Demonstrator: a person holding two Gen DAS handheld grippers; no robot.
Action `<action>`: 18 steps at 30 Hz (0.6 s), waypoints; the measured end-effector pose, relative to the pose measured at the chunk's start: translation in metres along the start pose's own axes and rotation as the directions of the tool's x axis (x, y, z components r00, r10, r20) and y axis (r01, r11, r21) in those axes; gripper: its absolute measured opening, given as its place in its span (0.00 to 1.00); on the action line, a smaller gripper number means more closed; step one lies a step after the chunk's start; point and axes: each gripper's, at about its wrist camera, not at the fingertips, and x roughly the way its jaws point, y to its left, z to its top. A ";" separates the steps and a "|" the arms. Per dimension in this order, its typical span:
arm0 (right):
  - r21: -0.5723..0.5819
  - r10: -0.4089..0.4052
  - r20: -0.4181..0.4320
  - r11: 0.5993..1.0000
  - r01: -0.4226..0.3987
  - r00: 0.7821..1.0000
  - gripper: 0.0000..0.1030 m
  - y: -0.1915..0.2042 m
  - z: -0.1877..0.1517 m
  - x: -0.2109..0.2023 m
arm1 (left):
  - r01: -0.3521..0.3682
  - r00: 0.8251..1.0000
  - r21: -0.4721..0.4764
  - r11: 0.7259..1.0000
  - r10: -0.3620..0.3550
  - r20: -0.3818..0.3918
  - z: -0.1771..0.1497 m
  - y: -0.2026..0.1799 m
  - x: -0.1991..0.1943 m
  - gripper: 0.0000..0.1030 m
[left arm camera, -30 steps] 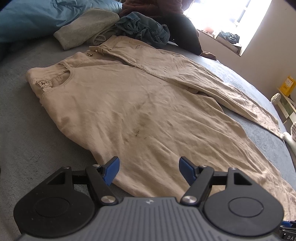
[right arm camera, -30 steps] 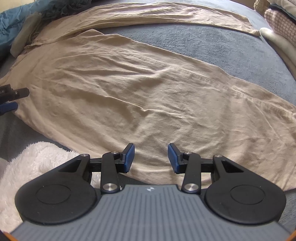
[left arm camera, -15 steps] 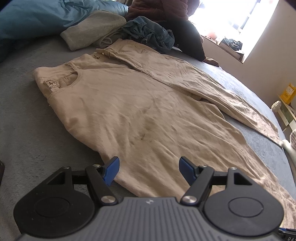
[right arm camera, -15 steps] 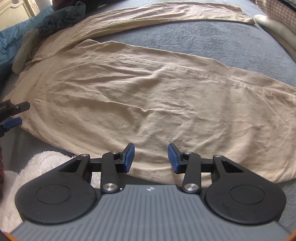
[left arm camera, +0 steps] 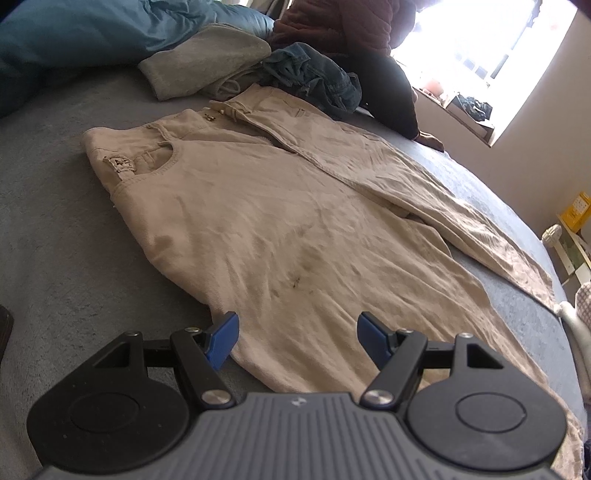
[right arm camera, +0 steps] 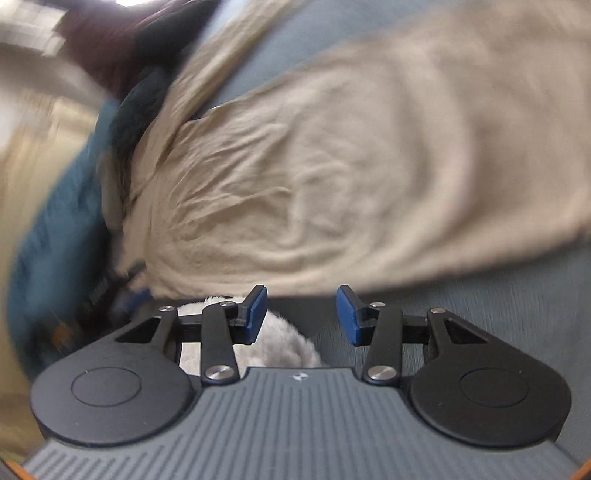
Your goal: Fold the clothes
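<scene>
Beige trousers [left arm camera: 295, 229] beneath both empty hand-held grippers: left [left arm camera: 297, 339] wide apart, right [right arm camera: 301, 314] opening.

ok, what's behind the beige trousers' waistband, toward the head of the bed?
Behind the beige trousers: a crumpled denim garment touching the waistband, a folded grey garment, a blue pillow. A seated person behind the denim hides what's farther back.

Daylight flooded in from a blown-out window [left arm camera: 491, 48] far ahead and right of the left gripper [left arm camera: 297, 341], whose view was sharp apart from fisheye bending at the edges. Heavy motion blur smeared everything beyond the right gripper [right arm camera: 301, 314], worst at the left.
</scene>
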 end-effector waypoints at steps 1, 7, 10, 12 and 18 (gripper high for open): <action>0.089 0.040 -0.006 0.995 -0.039 0.999 0.42 -0.013 -0.002 0.001 | -0.001 1.000 -0.003 1.000 0.001 0.003 0.000 0.000 0.000 0.70; 0.427 0.188 -0.039 0.891 -0.154 0.981 0.45 -0.052 -0.014 0.035 | -0.023 0.997 -0.025 0.999 0.025 0.066 0.001 0.002 -0.009 0.70; 0.500 0.231 -0.026 0.846 -0.188 0.973 0.46 -0.057 -0.017 0.054 | -0.044 0.993 -0.069 0.997 0.051 0.105 0.003 0.009 -0.014 0.71; 0.524 0.245 0.034 0.821 -0.226 0.969 0.46 -0.059 -0.015 0.056 | -0.071 0.991 -0.107 0.992 0.083 0.105 0.005 0.015 -0.013 0.72; 0.604 0.246 0.215 0.727 -0.327 0.945 0.44 -0.076 -0.023 0.042 | -0.133 0.982 -0.260 0.956 0.163 0.096 0.010 0.041 -0.010 0.71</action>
